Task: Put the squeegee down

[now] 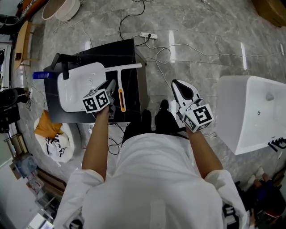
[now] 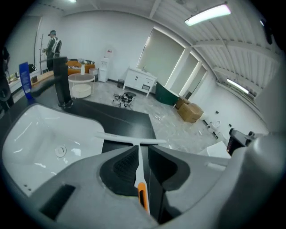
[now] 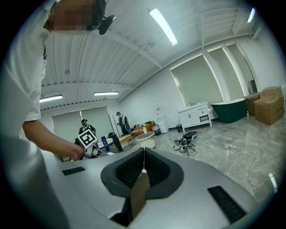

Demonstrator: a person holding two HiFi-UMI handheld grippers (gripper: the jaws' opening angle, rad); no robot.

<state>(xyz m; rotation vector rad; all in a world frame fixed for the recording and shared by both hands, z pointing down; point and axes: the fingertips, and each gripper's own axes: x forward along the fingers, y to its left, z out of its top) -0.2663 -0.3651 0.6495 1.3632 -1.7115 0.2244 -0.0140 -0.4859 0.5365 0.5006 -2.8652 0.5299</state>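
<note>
The squeegee is white with an orange grip and lies flat on the black countertop, just right of the white sink. Its blade points away from me. My left gripper hovers over the handle. In the left gripper view the handle shows in the narrow gap between the jaws, against the left one with dark space on its right, and the blade rests past the left gripper's tips. My right gripper is off to the right over the floor. The right gripper is shut with nothing in it.
A black faucet stands at the sink's far left, beside a blue bottle. A white tub sits on the floor to the right. Cables and a power strip lie behind the counter. A round basin stands far left.
</note>
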